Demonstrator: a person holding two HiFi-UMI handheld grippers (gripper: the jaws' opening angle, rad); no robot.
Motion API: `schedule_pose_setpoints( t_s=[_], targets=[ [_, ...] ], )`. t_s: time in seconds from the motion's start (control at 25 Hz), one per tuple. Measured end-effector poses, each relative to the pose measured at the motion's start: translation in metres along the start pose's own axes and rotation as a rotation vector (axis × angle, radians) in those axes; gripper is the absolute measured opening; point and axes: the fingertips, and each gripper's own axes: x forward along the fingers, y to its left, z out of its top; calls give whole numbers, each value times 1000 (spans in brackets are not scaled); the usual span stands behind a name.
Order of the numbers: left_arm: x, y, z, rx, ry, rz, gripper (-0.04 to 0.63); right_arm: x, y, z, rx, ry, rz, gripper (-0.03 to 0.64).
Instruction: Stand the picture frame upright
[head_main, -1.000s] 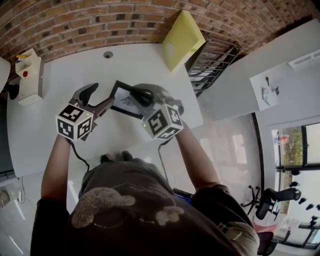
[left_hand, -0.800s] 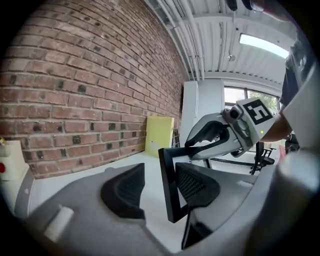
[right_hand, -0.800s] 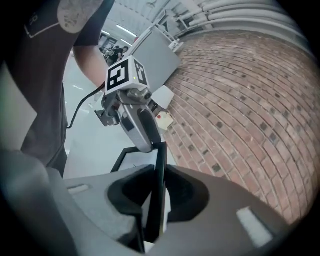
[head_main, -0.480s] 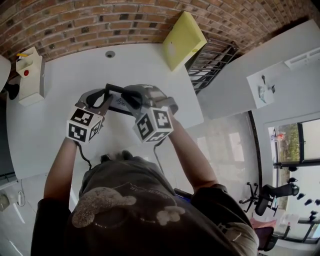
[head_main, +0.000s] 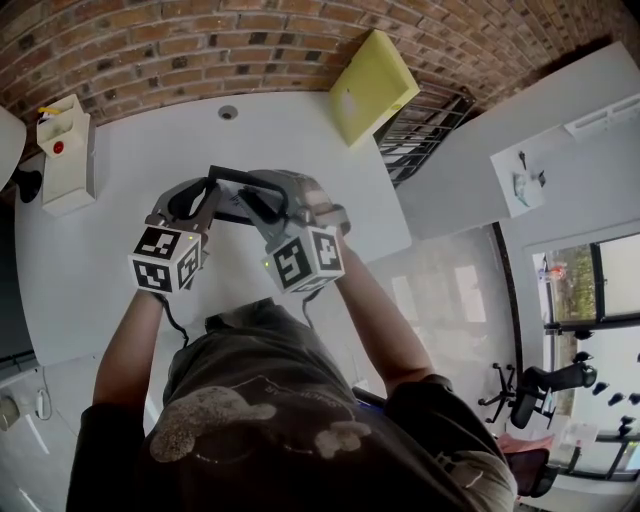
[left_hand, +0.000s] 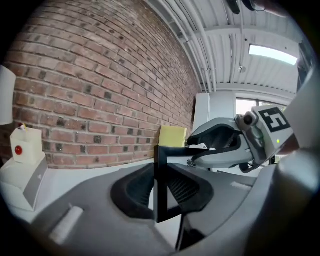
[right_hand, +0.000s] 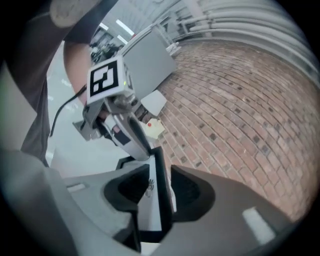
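Backdrop: rough red brick wall (head_main: 150, 50) behind a smooth white table (head_main: 100, 270).
Picture frame (left_hand: 161, 155): thin, black, rectangular; held upright in front of the brick wall.
Left claw (left_hand: 161, 192): has just been closing, clamped on 1 frame edge.
Right claw (right_hand: 160, 192): has just been opening, frame edge loose between its dark pads.

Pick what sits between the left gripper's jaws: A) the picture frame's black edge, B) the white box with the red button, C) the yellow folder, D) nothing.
A: the picture frame shows edge-on between the jaws of the left gripper, which have just been closing.
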Motion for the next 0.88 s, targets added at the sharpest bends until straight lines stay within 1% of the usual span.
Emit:
schedule_pose_setpoints(
  t_s=[0.08, 0.12, 0.24, 0.32, 0.4, 0.52, 0.6, 0.72, 0.8, 0.88],
  targets=[
    [0, 9, 0, 0, 4, 35, 86, -4, -9, 2, 146, -46, -15, 169],
    [-1, 14, 0, 0, 4, 55, 86, -6, -16, -2, 202, -52, -36, 175],
    [-1, 28, 4, 3, -11, 110, 87, -14, -38, -25, 324, -59, -105, 175],
    [2, 37, 10, 8, -25, 149, 87, -16, -48, -45, 419, -56, -124, 175],
    [6, 45, 15, 11, -41, 191, 87, -12, -53, -68, 515, -38, -119, 175],
    [20, 52, 23, -2, -70, 236, 86, 2, -54, -96, 645, -18, -62, 175],
    [32, 55, 28, -2, -80, 259, 86, 14, -58, -106, 686, -30, -23, 175],
    [51, 63, 34, 1, -86, 283, 87, 34, -72, -112, 679, -73, 1, 175],
    [60, 72, 39, -8, -98, 305, 87, 50, -83, -116, 702, -105, 23, 175],
    [68, 80, 44, 7, -106, 331, 87, 67, -93, -117, 718, -134, 54, 175]
  ],
)
